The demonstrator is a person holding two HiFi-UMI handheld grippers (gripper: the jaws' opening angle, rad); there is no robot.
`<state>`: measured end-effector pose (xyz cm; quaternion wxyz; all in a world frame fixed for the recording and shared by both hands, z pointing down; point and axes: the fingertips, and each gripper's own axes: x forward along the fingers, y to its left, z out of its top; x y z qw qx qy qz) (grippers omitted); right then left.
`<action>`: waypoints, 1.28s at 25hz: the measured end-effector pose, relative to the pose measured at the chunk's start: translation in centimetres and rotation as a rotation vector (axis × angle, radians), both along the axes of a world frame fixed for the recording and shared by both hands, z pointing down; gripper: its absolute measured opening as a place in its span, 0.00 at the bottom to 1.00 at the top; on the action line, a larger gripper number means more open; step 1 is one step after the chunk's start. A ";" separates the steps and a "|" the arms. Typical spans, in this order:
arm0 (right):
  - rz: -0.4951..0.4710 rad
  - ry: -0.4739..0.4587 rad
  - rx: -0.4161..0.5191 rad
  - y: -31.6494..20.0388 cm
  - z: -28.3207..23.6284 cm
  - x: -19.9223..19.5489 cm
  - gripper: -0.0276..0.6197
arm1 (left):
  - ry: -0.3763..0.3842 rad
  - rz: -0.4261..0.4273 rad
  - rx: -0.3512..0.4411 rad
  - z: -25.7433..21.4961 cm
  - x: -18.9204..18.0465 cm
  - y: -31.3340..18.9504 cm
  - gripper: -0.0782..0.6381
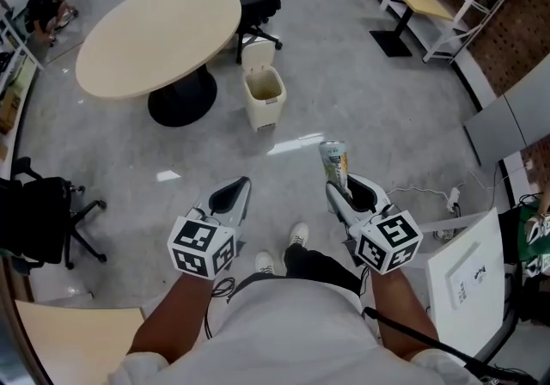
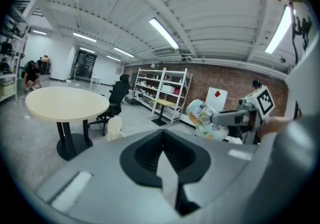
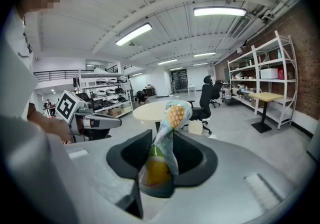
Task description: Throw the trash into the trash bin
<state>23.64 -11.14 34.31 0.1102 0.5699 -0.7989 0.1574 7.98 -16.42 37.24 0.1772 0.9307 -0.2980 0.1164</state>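
The right hand-held gripper (image 1: 337, 190) is clamped on the lower end of a crumpled snack bag (image 1: 333, 161), which stands up from its jaws. The left hand-held gripper (image 1: 241, 192) is closed on nothing. The trash bin (image 1: 264, 96), lid up, stands on the floor well ahead, beside the round table (image 1: 159, 27). Pinched only at its end, the light bag may slip free, or flutter past the narrow opening if released too far off.

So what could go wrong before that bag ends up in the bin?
The right gripper has its jaws on only one end of the snack bag, so it might slip out. The trash bin stands off across the floor, close to the round table; a toss from here could miss its narrow mouth.
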 end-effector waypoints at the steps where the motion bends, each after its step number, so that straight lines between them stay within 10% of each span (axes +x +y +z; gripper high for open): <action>1: 0.004 -0.003 -0.002 -0.2 0.1 0.2 0.25 | 0.002 -0.003 -0.010 0.3 0.1 -0.2 0.12; 32: -0.088 -0.106 0.034 -19.2 1.7 12.1 0.21 | -0.094 -0.095 -0.028 0.9 11.3 -16.2 0.12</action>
